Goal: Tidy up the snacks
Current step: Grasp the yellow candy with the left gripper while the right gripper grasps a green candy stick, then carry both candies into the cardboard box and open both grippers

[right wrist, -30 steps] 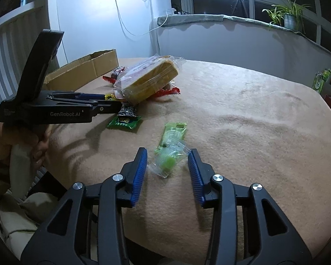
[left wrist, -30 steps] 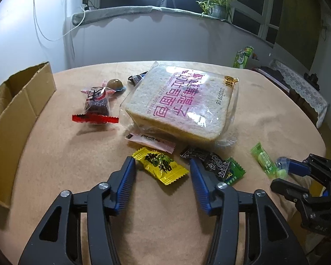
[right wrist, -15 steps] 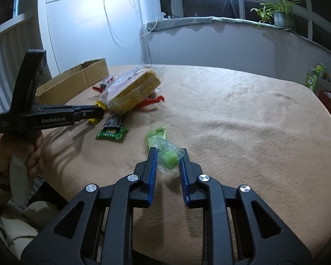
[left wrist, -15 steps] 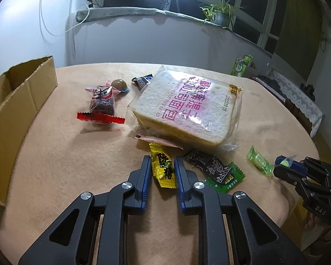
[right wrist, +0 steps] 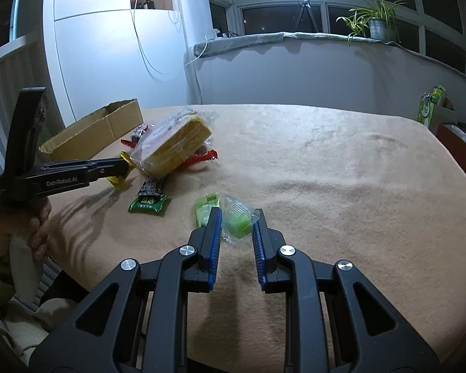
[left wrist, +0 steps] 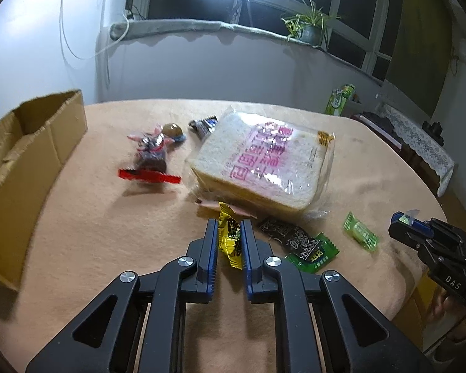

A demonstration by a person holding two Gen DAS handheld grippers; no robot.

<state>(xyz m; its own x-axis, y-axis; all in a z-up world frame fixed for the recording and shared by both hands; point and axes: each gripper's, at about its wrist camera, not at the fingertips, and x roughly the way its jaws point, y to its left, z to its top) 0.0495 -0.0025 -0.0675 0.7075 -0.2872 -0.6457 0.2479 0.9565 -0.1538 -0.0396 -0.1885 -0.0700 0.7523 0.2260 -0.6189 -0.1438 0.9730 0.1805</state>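
Your left gripper (left wrist: 229, 239) has its jaws clamped on the yellow candy (left wrist: 230, 237), low in the centre of the left wrist view; those jaws have just been closing, and the crinkled wrapper now sits pinched between the blue pads, with its top end poking up past the tips toward the bread pack (left wrist: 264, 163). Your right gripper (right wrist: 237, 222) is doing the same on its side: its jaws have just been closing too, and they now grip the clear packet with the green sweet (right wrist: 238, 221) in the middle of the right wrist view. Just left of that packet a flat green candy (right wrist: 205, 208) lies on the tan-covered surface (right wrist: 326, 186), touching or nearly touching your left pad. Further left in that frame you can see the dark wrapper (right wrist: 151, 186) and the green wrapper (right wrist: 147, 203) lying end to end, close below the tip of the left gripper. Back in the left wrist view, the bread pack fills the centre, a pink wrapper (left wrist: 214, 205) peeks out from under its near edge, and the red-edged snack bag (left wrist: 150, 163) lies to its left, blurred. Behind that sit a small brown round sweet (left wrist: 171, 130) and a dark foil packet (left wrist: 203, 124). The open cardboard box (left wrist: 25, 161) stands along the left edge of the frame, well apart from both held candies.
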